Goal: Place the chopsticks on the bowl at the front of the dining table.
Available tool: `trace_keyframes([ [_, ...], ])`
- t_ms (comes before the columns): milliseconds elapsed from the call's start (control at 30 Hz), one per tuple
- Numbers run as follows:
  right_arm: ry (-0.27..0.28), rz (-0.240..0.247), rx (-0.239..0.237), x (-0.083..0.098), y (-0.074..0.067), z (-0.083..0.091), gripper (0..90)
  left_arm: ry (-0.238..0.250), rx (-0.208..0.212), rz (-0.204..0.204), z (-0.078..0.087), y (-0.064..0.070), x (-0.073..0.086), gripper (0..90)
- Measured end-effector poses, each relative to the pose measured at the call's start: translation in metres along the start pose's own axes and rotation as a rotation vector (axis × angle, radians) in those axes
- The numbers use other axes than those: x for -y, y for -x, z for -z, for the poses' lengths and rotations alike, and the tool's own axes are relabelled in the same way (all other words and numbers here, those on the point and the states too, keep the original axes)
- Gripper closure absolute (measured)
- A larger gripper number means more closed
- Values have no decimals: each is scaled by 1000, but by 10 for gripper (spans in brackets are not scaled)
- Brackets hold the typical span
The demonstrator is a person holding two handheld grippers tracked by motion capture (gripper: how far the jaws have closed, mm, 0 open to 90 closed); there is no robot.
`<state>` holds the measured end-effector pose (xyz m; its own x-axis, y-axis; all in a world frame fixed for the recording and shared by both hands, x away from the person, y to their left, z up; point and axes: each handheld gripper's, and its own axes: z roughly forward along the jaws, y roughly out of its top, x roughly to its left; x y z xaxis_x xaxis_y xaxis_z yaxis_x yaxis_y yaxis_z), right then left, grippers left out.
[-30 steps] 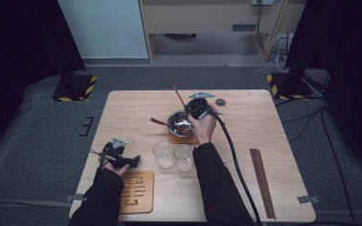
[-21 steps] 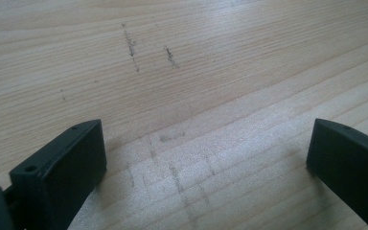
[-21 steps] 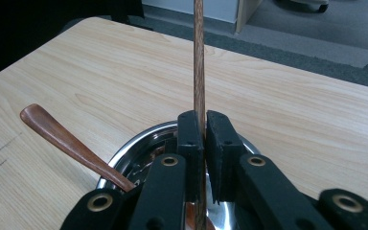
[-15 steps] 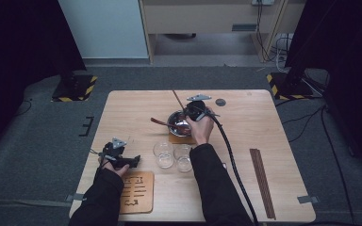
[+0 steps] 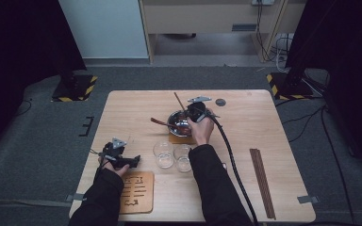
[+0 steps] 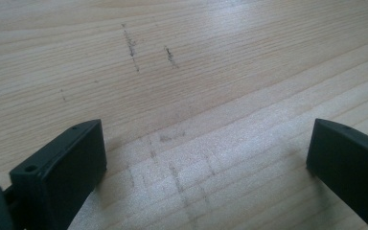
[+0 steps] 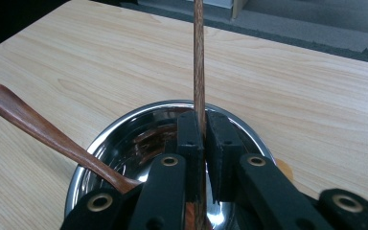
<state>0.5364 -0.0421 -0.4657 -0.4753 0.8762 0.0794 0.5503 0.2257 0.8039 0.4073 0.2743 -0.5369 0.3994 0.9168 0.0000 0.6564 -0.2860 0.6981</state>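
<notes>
While no brand or legible word is showing anywhere, the tan mat (image 5: 136,192) at the desk's (image 5: 264,122) near-left edge is carrying dark cut-out marks too small to read.

Item 1: thin wooden stick (image 7: 199,62), being gripped by the right tongs (image 5: 194,112). In the right gripper view the two black jaws are closing tight on it from both sides, and the stick is running straight on toward 12 o'clock beyond them. In the high view the stick's (image 5: 179,100) free end is pointing toward 11 o'clock, past the bowl's far rim.

Item 2: steel bowl (image 7: 124,139), lying directly beneath the right tongs and sitting on a small brown coaster (image 5: 179,139).

Item 3: brown wooden spoon (image 7: 33,127), resting in the bowl, its handle leaning out over the rim toward 9 o'clock, close beside the closed jaws.

Item 4: two clear glasses (image 5: 164,154), standing at 6 o'clock from the bowl, near the right forearm.

Item 5: bundle of dark sticks (image 5: 262,181), lying at the desk's right, well apart.

Item 6: left tongs (image 5: 133,162), resting at the desk's left, jaws standing wide apart over bare wood.
</notes>
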Motion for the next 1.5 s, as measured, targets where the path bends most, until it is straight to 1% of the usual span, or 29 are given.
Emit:
trace_keyframes([
  [100, -5, -4, 4, 1, 0, -1, 850, 0, 0, 0, 0, 0, 0, 0],
  [400, -34, 2, 12, 5, -2, -7, 850, 0, 0, 0, 0, 0, 0, 0],
  [700, -57, 5, 24, 6, 0, -10, 850, 0, 0, 0, 0, 0, 0, 0],
  [967, -78, 2, 19, 9, -2, -17, 849, 1, 0, 1, 0, 0, 0, 0],
  [1167, -87, 0, 21, 9, -2, -18, 844, 0, 0, 0, 0, 0, 0, 0],
  [1300, -84, -4, 11, 9, -1, -17, 804, 0, 0, 0, 0, 0, 0, 0],
  [1400, -77, -2, 16, 8, -1, -15, 756, 0, 0, 0, 0, 0, 0, 0],
  [1500, -66, -7, 13, 6, 0, -12, 730, 0, 0, 0, 0, 0, 0, 0],
])
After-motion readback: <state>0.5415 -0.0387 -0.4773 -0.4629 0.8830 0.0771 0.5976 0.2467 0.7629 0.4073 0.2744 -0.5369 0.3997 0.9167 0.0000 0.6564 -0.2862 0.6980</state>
